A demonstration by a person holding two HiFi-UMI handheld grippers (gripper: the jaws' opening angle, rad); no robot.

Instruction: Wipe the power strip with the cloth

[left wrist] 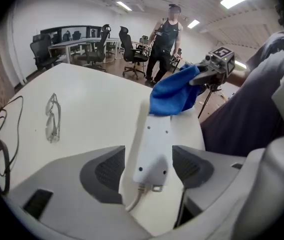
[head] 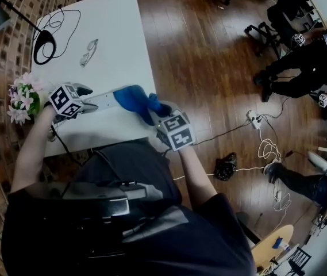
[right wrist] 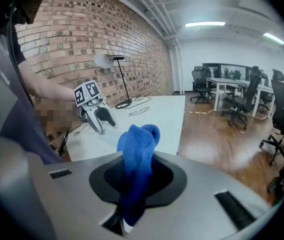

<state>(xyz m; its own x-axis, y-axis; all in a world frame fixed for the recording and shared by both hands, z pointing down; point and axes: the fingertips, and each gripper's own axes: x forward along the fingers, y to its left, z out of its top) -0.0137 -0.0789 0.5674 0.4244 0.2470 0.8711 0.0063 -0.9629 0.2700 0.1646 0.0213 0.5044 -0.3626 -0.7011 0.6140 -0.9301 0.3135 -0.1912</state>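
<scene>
Right tongs (right wrist: pixel 137 184) clamp cloth (right wrist: pixel 139 144); left tongs (left wrist: pixel 154 166) gape.

Glasses (head: pixel 88 52), flowers (head: pixel 24 98), white table (head: pixel 117 27)

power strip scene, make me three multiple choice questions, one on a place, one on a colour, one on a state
1. Where do the glasses lie?
A. on the white table
B. under the cloth
C. on top of the power strip

2. What colour is the cloth?
A. red
B. blue
C. green

3. How does the left tool stand?
A. shut on the cloth
B. jaws apart, with the power strip between them
C. shut on the glasses

Answers:
1 A, the glasses rest on the bare tabletop, apart from the power strip and the cloth.
2 B, the cloth is bright blue in every view.
3 B, the left gripper view shows a gap on each side of the power strip.
</scene>
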